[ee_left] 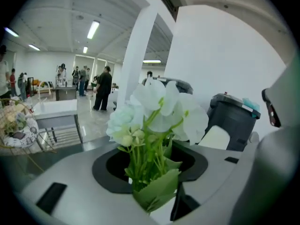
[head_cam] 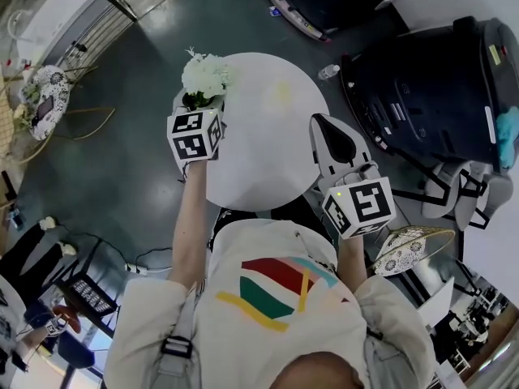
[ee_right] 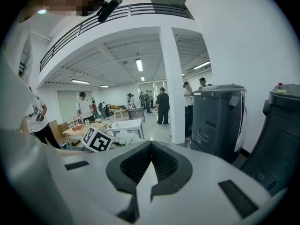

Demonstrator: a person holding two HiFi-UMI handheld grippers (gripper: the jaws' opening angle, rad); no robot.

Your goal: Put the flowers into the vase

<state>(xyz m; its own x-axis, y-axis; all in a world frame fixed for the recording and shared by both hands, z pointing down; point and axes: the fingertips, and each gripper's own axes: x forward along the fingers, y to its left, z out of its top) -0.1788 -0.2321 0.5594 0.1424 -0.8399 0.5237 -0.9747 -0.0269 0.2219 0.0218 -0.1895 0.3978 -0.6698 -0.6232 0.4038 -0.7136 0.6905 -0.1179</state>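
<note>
A bunch of white flowers with green stems is held over the left edge of the round white table. My left gripper is shut on the stems. In the left gripper view the blooms rise above the jaws and the green stems and leaves are pinched between them. My right gripper hovers over the table's right side; its jaws meet with nothing between them. No vase shows in any view.
Large black office machines stand to the right of the table. A water bottle lies on the floor behind it. A patterned basket sits near my right side and another at the far left. People stand far off.
</note>
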